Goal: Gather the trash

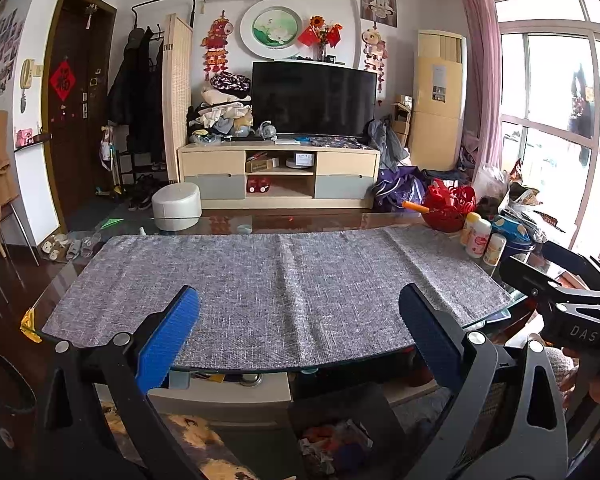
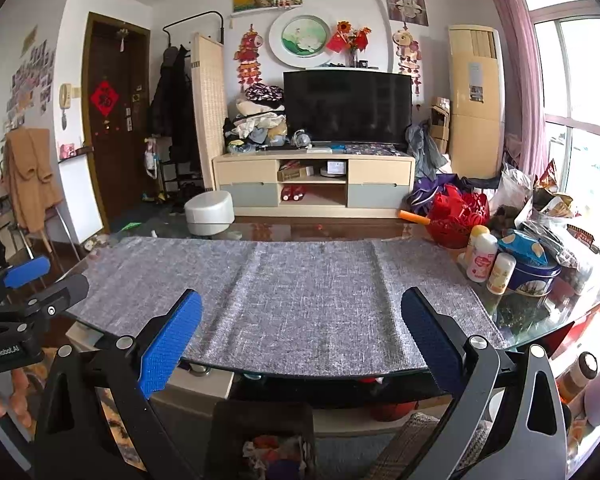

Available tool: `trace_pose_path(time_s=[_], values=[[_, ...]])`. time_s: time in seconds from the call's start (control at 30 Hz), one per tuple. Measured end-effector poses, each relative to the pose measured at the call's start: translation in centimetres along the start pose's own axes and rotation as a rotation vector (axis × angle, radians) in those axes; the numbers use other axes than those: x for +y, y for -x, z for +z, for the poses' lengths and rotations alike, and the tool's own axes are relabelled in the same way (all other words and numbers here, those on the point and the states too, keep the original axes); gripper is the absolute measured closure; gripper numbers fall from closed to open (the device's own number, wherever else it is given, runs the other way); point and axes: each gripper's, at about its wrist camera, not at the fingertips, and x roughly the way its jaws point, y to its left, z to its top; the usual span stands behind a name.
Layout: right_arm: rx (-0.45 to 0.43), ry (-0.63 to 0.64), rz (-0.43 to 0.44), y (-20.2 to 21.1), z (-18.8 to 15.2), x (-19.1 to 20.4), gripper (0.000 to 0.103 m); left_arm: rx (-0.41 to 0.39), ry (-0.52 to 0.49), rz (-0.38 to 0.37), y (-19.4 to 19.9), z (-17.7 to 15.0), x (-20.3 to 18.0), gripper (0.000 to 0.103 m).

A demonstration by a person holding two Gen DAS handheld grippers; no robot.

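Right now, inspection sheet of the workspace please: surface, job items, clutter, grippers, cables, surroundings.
Surface: glass table under a grey mat; mat bare.
Job's things: black bin below the near edge, with crumpled trash inside.
Clutter: at the table's right end, red basket, bottles, blue tin, bags.
Grippers: left gripper open, empty; right gripper open, empty.
Cables: nothing seen.
Surroundings: TV on a cabinet, door, window.

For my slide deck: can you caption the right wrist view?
Open right gripper above grey woven table runner on glass table; dark trash bin below.
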Motion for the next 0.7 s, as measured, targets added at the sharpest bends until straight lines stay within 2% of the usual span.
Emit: trace_pose_path(time_s=[0.33,0.5,0.7], values=[[0.003,-0.001,0.001,0.01,0.0,-0.05,0.003,0.002,0.007,0.002,0.16,0.04,0.22,0.008],[0.001,-0.003,0.005,-0.02,-0.07,-0.06,0.003,0.032,0.064,-0.051,0.06,0.02,0.75,0.008],[0.013,-0.004,0.001,-0.32,-0.29,0.05,0.003,0.021,0.022,0.002,0.24,0.02,-0.01,0.008]])
